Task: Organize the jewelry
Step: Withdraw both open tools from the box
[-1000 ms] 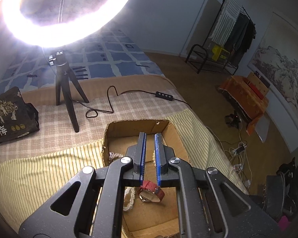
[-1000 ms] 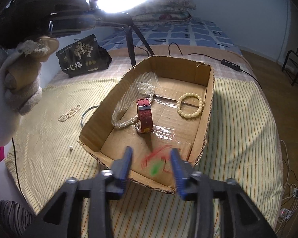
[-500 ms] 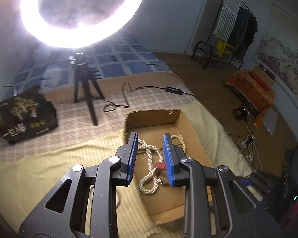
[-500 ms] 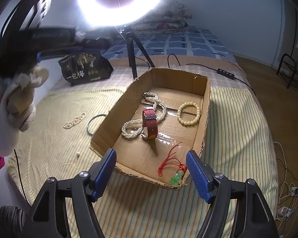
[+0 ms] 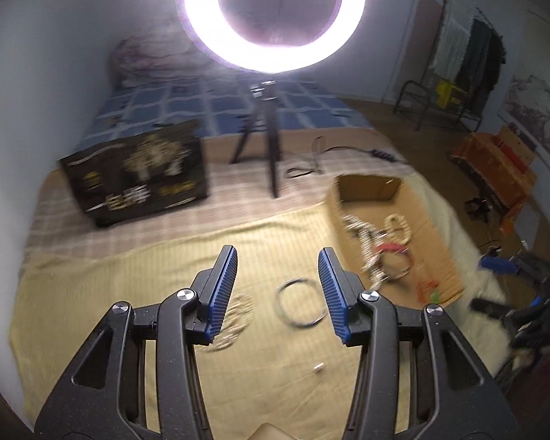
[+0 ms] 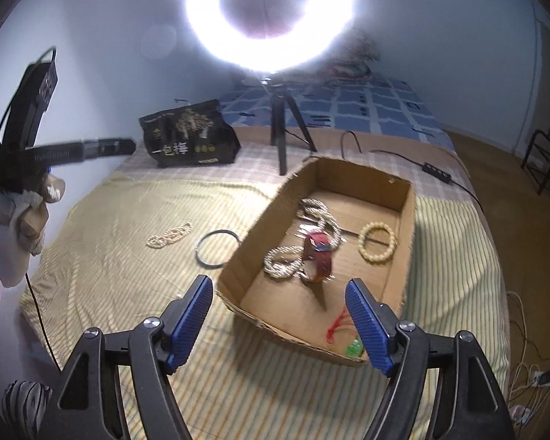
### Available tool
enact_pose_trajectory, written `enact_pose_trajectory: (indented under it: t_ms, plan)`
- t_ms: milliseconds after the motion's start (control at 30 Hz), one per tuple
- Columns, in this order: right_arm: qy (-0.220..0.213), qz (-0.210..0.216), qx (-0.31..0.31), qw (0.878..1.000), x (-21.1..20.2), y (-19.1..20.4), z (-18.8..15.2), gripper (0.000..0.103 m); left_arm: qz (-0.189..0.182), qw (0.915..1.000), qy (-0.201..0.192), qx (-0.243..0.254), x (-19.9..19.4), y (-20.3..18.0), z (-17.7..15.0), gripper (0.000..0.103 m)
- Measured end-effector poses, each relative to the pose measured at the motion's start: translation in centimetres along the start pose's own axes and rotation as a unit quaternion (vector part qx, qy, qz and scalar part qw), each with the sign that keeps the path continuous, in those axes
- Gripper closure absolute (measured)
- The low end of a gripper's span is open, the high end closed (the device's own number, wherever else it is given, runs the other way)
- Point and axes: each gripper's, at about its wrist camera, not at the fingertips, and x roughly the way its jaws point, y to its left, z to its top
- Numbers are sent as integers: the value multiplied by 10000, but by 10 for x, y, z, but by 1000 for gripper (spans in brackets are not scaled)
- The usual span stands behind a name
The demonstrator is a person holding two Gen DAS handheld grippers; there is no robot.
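Box top: the cardboard box point(image 6: 403, 198) is open above, so a gripper can go in from over it.
Box walls: tall sides block the way in from the yellow blanket point(image 6: 128, 256).
Inside the box: the pearl necklace point(image 6: 304, 242), red watch point(image 6: 317, 256) and bead bracelet point(image 6: 378, 243) fill the middle; the far end is bare.
Left of the box: flat blanket with a dark ring point(image 6: 216, 247) just beside the wall and a small pearl bracelet point(image 6: 169, 234) (farther out).
Behind the box: the tripod point(image 6: 282, 124) and black bag point(image 6: 190, 135) stand up.
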Motion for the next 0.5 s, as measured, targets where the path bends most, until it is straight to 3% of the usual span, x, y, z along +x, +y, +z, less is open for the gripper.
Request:
enact_pose_trajectory:
  t_ms: [100,300,500]
  plan:
    - [-75,28,-157,9998,1,10,3,18,217,9996,152,21,-1,17,-15,56]
    - [7,177,-363,9992,9,29,8,18,499,9978,414,100,0,39,-50,56]
    - [210,417,-612,9970,21,55,5,19,438,9976,538,42,8,48,-70,56]
